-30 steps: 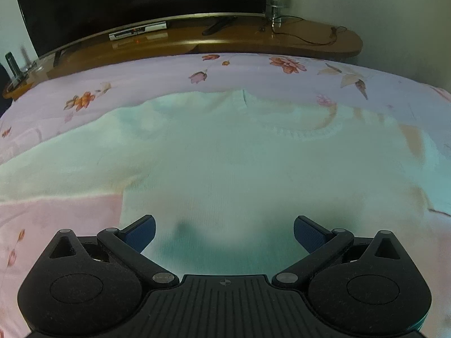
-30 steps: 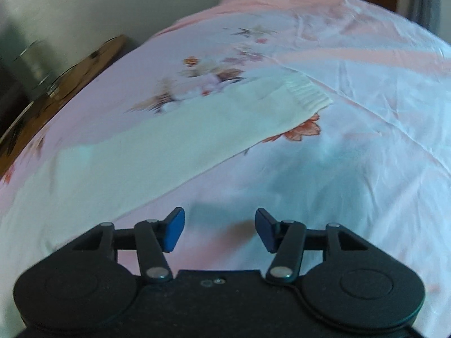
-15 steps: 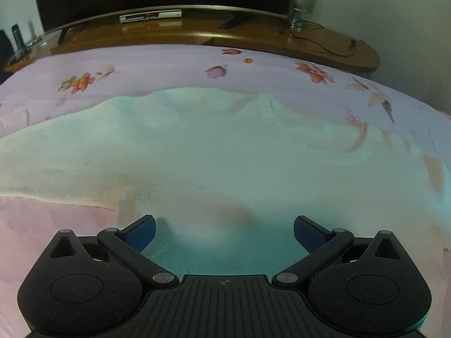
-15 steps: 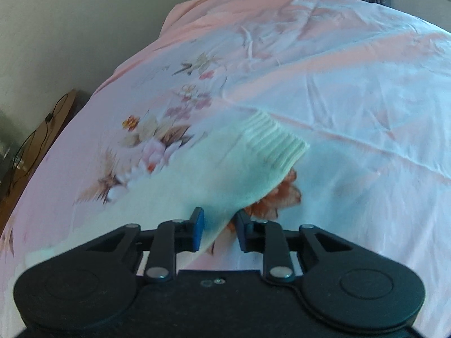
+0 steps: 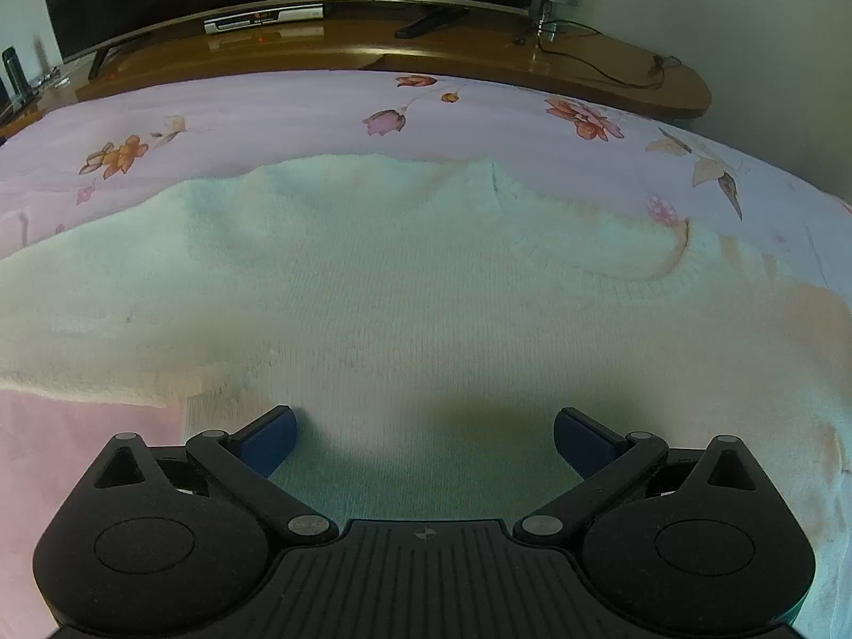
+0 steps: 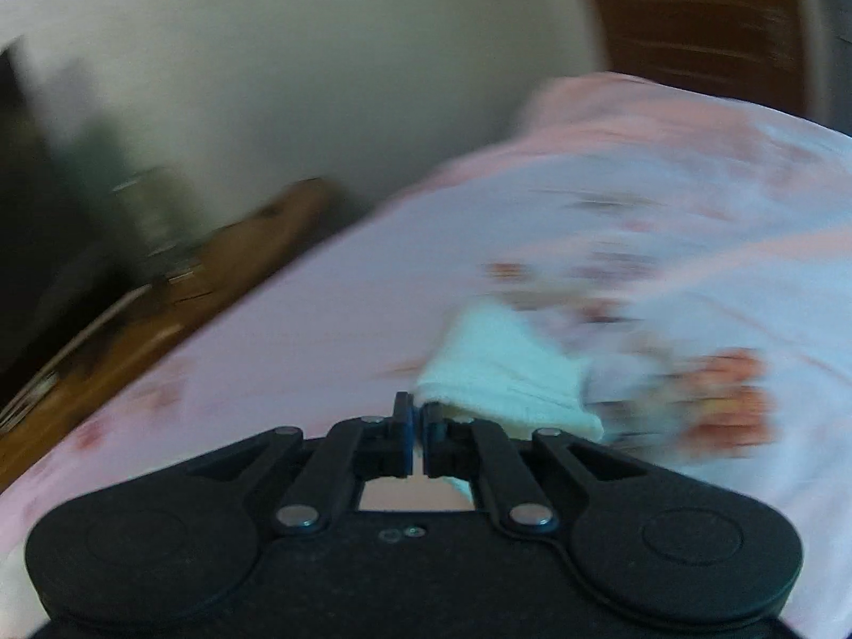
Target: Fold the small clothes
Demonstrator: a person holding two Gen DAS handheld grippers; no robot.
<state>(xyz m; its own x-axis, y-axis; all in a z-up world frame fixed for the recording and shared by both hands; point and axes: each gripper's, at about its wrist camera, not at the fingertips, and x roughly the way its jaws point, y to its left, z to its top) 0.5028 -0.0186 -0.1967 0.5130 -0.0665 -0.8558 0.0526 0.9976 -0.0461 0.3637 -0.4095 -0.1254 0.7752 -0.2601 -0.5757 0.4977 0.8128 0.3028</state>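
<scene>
While the bed (image 5: 266, 122) carries the sweater (image 5: 426, 319):
Left claw (image 5: 424, 444): spread wide above the sweater.
Right claw (image 6: 418, 426): pinching the sleeve cuff (image 6: 506, 373), cuff at one o'clock.

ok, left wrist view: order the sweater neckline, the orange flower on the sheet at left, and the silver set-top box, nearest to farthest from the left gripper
1. Sweater neckline, right of centre on the cream sweater.
2. Orange flower, left, on the sheet beyond the sweater.
3. Silver set-top box, top, on the wooden stand past the bed.

Left gripper is open over the sweater.

Bare bedsheet (image 5: 266, 106) beyond the sweater (image 5: 426, 293) lies open; the wooden shelf (image 5: 479, 53) bounds its far edge.
</scene>
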